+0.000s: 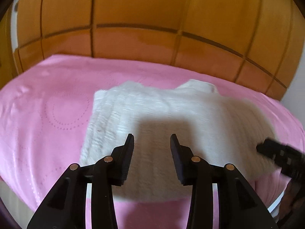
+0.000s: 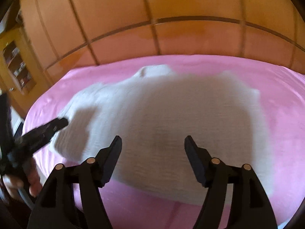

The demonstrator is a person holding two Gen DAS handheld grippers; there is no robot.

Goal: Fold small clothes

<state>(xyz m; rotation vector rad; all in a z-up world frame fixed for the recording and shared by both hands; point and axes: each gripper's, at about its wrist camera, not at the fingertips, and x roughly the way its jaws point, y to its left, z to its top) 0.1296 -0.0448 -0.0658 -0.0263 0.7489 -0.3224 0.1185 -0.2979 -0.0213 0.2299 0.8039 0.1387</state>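
A white knitted sweater [image 1: 171,118] lies flat on a pink blanket [image 1: 47,114], neck toward the far side; one sleeve looks folded in over its left part. It also shows in the right wrist view [image 2: 162,118]. My left gripper [image 1: 152,139] is open and empty, hovering over the sweater's near hem. My right gripper [image 2: 153,141] is open and empty above the sweater's lower middle. The right gripper shows in the left wrist view [image 1: 266,148] at the sweater's right edge; the left gripper shows in the right wrist view [image 2: 59,123] at the sweater's left edge. Both views are motion-blurred.
The pink blanket [image 2: 276,114] covers a table or bed. An orange tiled floor [image 1: 133,38] lies beyond it. A wooden shelf unit [image 2: 17,66] stands at the far left in the right wrist view.
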